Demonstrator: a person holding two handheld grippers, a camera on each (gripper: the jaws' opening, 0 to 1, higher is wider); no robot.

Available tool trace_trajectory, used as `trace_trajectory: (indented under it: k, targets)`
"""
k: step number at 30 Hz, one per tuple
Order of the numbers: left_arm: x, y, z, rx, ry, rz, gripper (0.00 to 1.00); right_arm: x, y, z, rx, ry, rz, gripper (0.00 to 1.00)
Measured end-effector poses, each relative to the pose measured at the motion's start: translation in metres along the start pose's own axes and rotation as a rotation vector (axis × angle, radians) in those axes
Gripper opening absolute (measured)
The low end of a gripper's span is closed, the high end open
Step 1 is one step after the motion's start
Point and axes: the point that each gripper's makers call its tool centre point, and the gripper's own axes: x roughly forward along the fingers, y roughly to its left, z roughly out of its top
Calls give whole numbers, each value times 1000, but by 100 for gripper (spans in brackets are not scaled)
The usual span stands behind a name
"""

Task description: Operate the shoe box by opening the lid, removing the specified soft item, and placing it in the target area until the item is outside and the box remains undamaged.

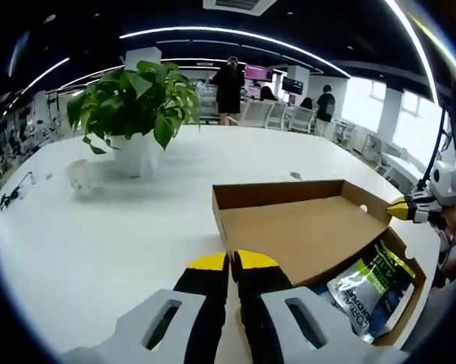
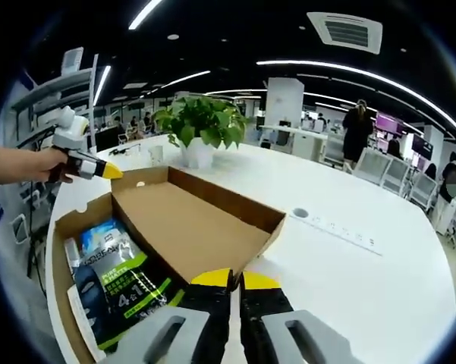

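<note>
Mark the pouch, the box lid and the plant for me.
pouch (image 2: 114, 284): right gripper view, on its green and white front.
lid (image 1: 300, 231): left gripper view, on its bare inner face.
plant (image 1: 136, 98): left gripper view, on the leaves.

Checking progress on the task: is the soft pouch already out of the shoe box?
No, the pouch lies inside the open shoe box.

Shoe box (image 2: 190, 227): plain brown cardboard inside. Pouch (image 2: 117, 277) in it: silver-blue top, black and lime-green lower panel, white lettering. Tabletop (image 1: 99, 227): white. Plant (image 1: 136, 98): green leaves, white pot. Left hand-held gripper (image 1: 232, 267): yellow tips, black fingers, grey body.
</note>
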Motion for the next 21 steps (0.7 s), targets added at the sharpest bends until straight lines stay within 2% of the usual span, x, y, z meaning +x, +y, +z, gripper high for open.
trace_trajectory:
  k: [4,12,16,18,21]
  targets:
    - [3,1,-1,-40,7,-5,2,3,-2,-1,35,6,2,0]
    - [6,0,-2,-64,17,-5,3,4,-4,-1,85,15,8,0]
    - [4,-2,-2,-56,2,0,4,-1,-1,0,51,2,15,0]
    - [0,-4,-1,-67,-1,-17,7,-3,0,1,49,-5,24,0]
    - [-8,-5,1,-36,-14,-26,9,-12,-1,6,58,-32,32,3]
